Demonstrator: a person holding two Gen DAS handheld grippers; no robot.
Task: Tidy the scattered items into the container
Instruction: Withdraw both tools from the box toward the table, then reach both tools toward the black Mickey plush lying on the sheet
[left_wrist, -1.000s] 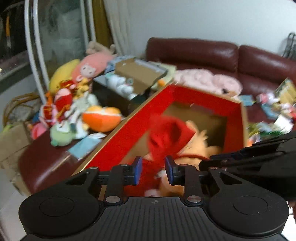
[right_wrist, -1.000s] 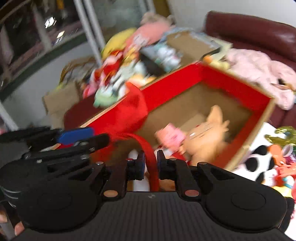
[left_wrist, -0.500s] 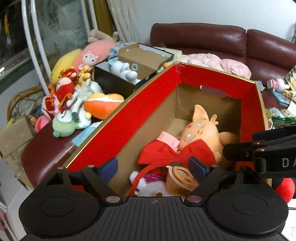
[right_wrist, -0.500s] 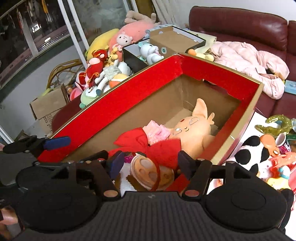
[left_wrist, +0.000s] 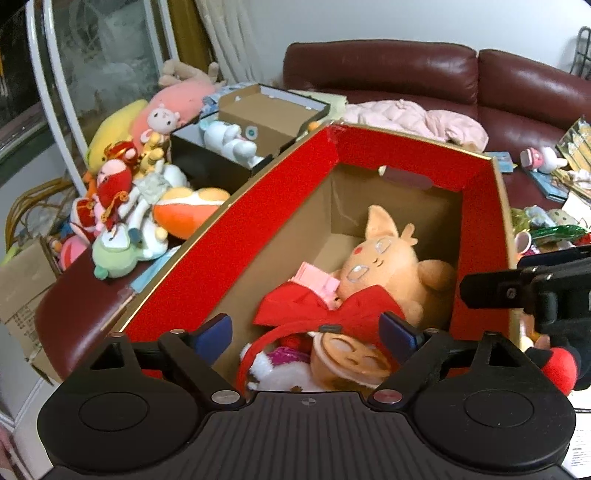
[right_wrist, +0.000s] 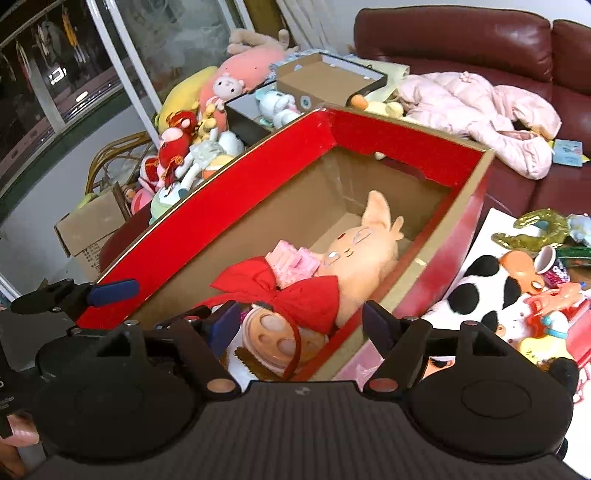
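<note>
A big red cardboard box (left_wrist: 236, 236) (right_wrist: 236, 192) holds an orange plush (left_wrist: 384, 262) (right_wrist: 354, 254), a pink item (left_wrist: 317, 282) (right_wrist: 293, 260), a red bow headband (left_wrist: 325, 314) (right_wrist: 291, 293) and a round tan toy (left_wrist: 347, 360) (right_wrist: 269, 332). My left gripper (left_wrist: 304, 332) is open and empty over the box's near end. My right gripper (right_wrist: 297, 325) is open and empty just above the headband. Each gripper shows at the edge of the other's view.
A heap of plush toys (left_wrist: 122, 206) (right_wrist: 192, 147) and an open dark box (left_wrist: 229, 147) lie left of the red box. A pink jacket (right_wrist: 480, 110) lies on the maroon sofa (left_wrist: 406, 70). A black-and-white plush (right_wrist: 476, 291) and small toys (right_wrist: 546, 302) lie to the right.
Both grippers were shut on the red bow headband above the box. They opened, and the headband now lies in the box on the other toys.
</note>
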